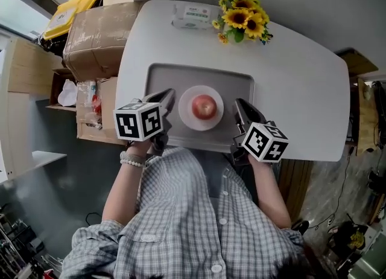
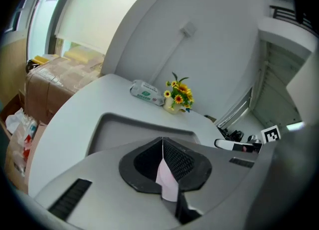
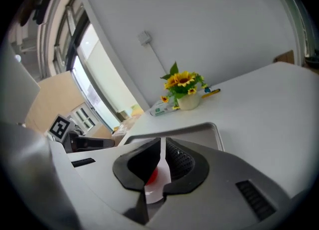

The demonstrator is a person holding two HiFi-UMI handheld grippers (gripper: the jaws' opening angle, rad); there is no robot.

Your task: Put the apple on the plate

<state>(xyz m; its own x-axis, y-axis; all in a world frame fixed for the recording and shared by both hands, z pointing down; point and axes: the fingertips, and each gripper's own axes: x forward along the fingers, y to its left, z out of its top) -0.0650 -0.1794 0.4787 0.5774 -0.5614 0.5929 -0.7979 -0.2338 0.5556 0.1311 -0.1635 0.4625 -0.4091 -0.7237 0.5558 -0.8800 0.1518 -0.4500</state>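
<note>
Both clenched, empty: left hand-held gripper (image 1: 167, 96), right hand-held gripper (image 1: 240, 105); apple (image 1: 204, 107) on plate (image 1: 186, 118).

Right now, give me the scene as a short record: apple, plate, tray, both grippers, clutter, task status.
apple: red round apple, resting on the plate
plate: pale pink round plate, inside the tray
tray: grey rectangular tray on the white table
left gripper: jaws together, empty, left of the plate
right gripper: jaws together, empty, right of the plate
clutter: yellow sunflowers and white wipes pack at the table's far edge
task status: apple is on the plate
</note>
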